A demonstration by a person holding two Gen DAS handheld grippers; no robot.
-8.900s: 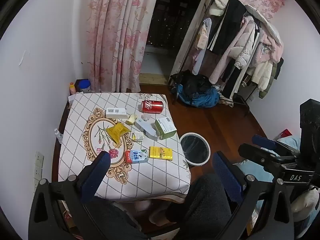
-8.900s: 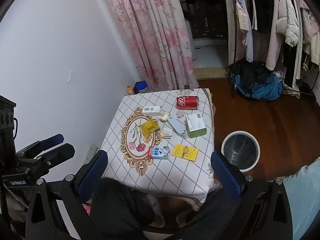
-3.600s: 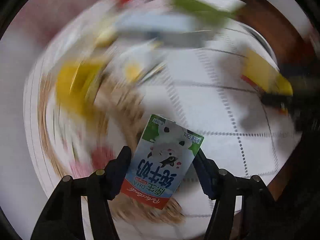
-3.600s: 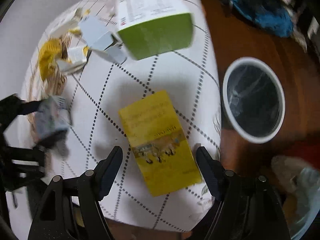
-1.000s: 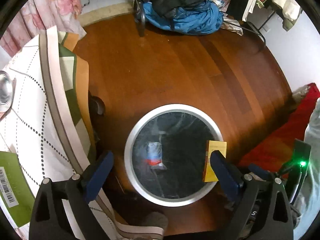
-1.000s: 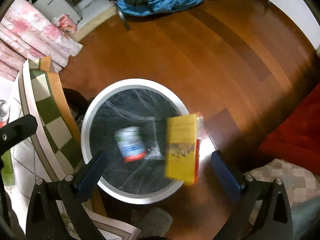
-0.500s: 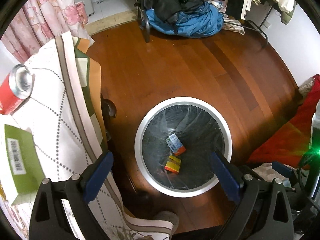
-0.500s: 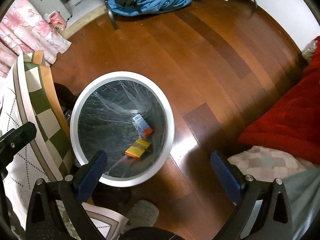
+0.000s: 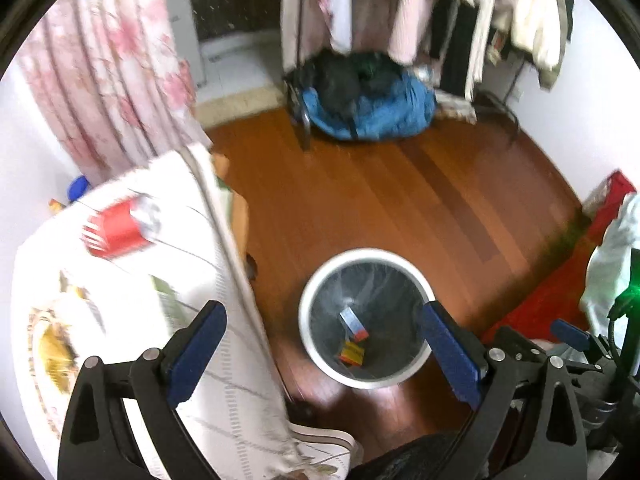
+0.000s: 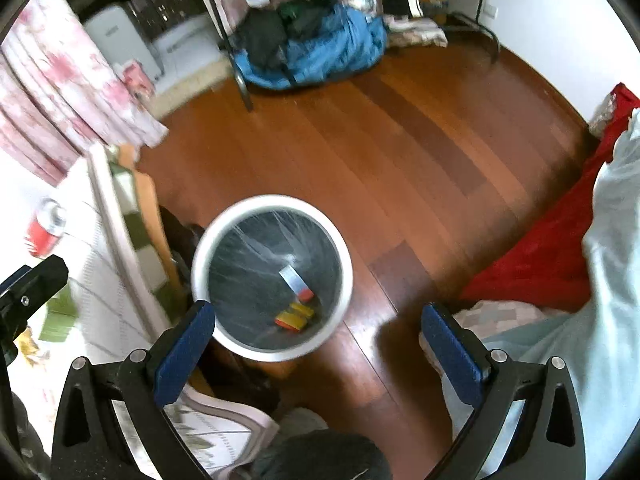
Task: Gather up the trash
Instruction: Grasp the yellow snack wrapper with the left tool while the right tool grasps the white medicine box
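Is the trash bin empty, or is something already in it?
Not empty: the trash bin holds a small carton and a yellow box at its bottom.

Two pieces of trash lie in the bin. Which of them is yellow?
The flat yellow packet with a red edge, at the bottom of the white bin. The other one, the milk carton just above it, is pale blue with a red end.

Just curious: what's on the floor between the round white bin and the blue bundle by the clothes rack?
Nothing: bare wooden floor separates the round white bin from the blue bundle, clearest in the right wrist view.

One bin (image 10: 344,256), two cartons (image 10: 295,281) inside
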